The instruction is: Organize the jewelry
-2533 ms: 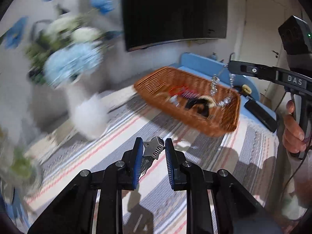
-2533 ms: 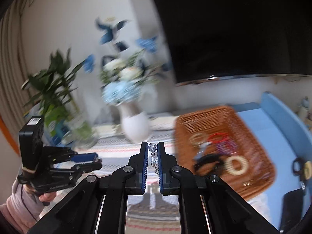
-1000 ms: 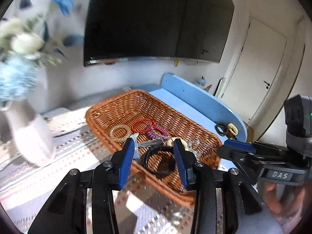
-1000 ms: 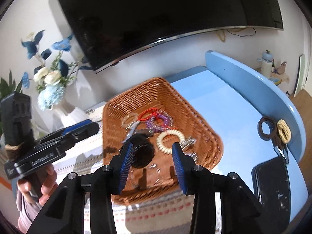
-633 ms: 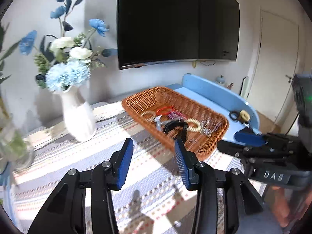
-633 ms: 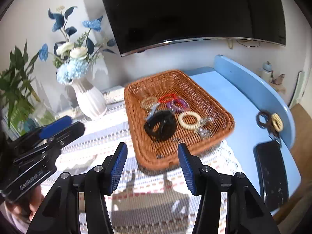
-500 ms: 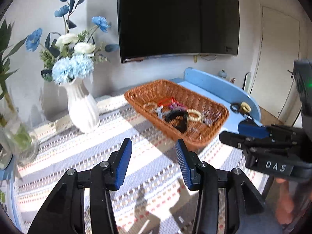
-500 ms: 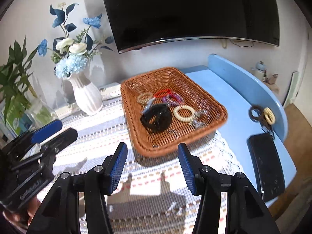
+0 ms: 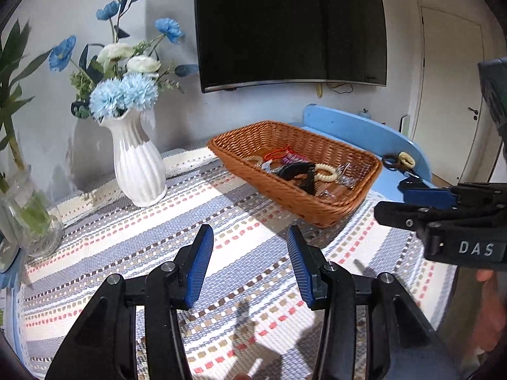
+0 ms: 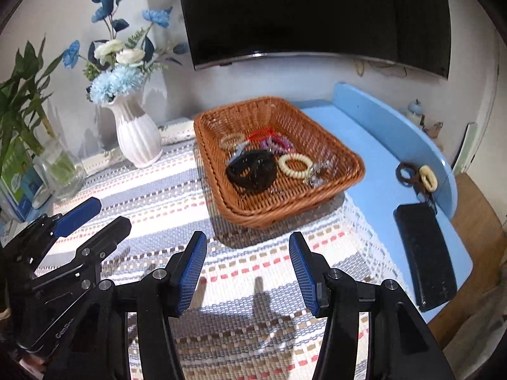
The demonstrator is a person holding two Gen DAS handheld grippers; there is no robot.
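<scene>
A brown wicker basket [image 9: 332,209] [image 10: 221,190] stands on the striped cloth and holds jewelry: a black bangle [image 10: 252,171], a cream spiral ring [image 10: 294,164], a red ring [image 10: 261,134], a purple spiral [image 10: 279,142], a clear beaded piece [image 10: 317,171]. My left gripper [image 9: 250,262] is open and empty, above the cloth in front of the basket. My right gripper [image 10: 247,266] is open and empty, also short of the basket. Each gripper shows in the other's view, the right one [image 9: 421,202] and the left one [image 10: 92,218].
A white vase [image 9: 137,164] with blue flowers stands left of the basket. A glass jar [image 10: 60,167] with a plant is at the far left. Two hair ties [image 10: 418,174] and a black phone [image 10: 426,253] lie on the blue table at the right.
Both grippers opened, let go of their jewelry pieces into the basket, and drew back from it. They now hang over the striped cloth, farther from the basket.
</scene>
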